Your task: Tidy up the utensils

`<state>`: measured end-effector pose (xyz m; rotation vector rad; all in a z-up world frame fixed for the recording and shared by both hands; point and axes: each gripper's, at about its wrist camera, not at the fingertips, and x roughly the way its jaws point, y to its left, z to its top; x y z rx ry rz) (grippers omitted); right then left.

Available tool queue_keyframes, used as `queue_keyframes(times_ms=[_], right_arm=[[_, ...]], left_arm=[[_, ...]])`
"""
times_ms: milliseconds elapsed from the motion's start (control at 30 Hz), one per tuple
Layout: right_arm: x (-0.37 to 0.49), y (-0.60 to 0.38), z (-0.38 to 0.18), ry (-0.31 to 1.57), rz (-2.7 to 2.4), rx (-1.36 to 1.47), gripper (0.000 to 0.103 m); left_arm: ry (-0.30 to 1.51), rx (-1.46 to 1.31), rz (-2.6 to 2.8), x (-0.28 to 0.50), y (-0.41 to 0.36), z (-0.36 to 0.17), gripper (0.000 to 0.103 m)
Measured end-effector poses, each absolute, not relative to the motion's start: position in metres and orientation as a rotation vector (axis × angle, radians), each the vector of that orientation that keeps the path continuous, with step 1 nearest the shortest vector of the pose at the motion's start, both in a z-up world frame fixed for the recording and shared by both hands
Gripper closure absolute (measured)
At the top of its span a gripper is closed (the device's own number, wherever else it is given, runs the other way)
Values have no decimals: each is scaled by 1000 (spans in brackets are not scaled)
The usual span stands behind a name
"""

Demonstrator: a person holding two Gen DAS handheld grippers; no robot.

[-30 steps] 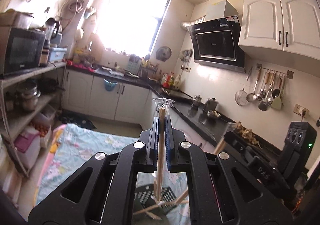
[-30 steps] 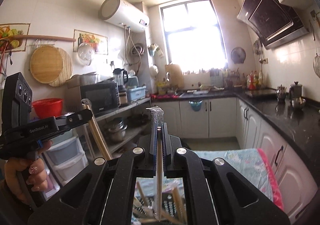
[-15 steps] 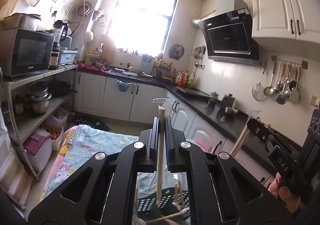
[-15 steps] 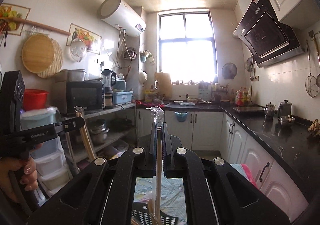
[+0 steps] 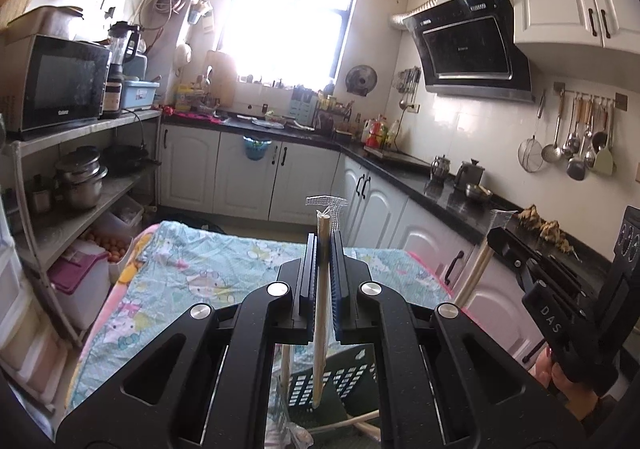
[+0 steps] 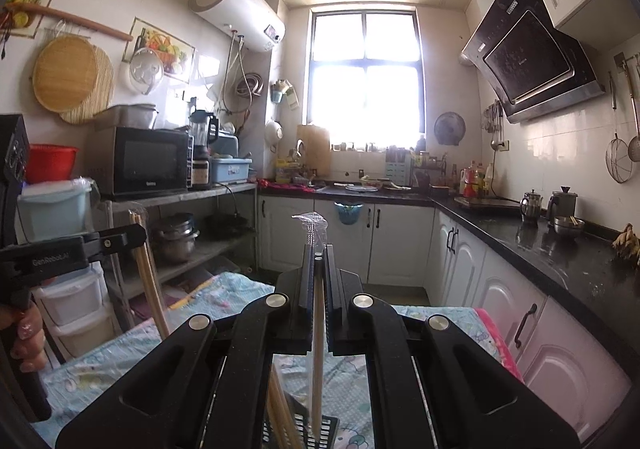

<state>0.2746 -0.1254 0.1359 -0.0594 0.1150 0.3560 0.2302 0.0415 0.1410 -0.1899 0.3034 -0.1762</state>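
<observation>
While my left gripper [image 5: 323,249] clamped one wrapped chopstick pair [image 5: 320,313] upright, my right gripper [image 6: 318,261] pinched a second wrapped pair [image 6: 318,333] the same way. Both hung over the dark slotted basket [image 5: 340,381] with loose chopsticks [image 6: 280,417] inside, on the patterned tablecloth [image 5: 192,269], counter [image 6: 560,249] beyond.

Microwave [image 6: 150,162] on shelf (window [image 6: 365,78] beyond)

bright daylight, blown-out window [image 5: 292,9] glare, fisheye-curved dark edges, sharp focus
</observation>
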Motion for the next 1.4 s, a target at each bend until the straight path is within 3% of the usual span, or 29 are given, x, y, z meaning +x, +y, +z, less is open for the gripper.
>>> queue_keyframes(times_ms=[600,700,767,900,967,1100,1167,1400], right_arm=[[290,-119,87,237,347,-33,98],[290,-120,88,255,348,-20,96],[288,-121,89,262,346,-9,88],[285,-124,93,265,345,3,82],[281,-126,97,265,344,13,74],[274,-129,106,266,349,27,69],[269,-130,110,270,348,30,64],[251,-131,125,289,366,39,54]], left_arm=[[406,-212,-205,242,37,93,100],[420,-219,-204,242,37,90,92],[427,-223,-204,242,38,91,85],[436,-230,-200,239,39,93,81],[436,-237,-196,237,41,96,71],[427,-256,-201,228,45,105,64],[428,-262,-199,224,47,110,54],[433,-295,-188,207,52,124,35]])
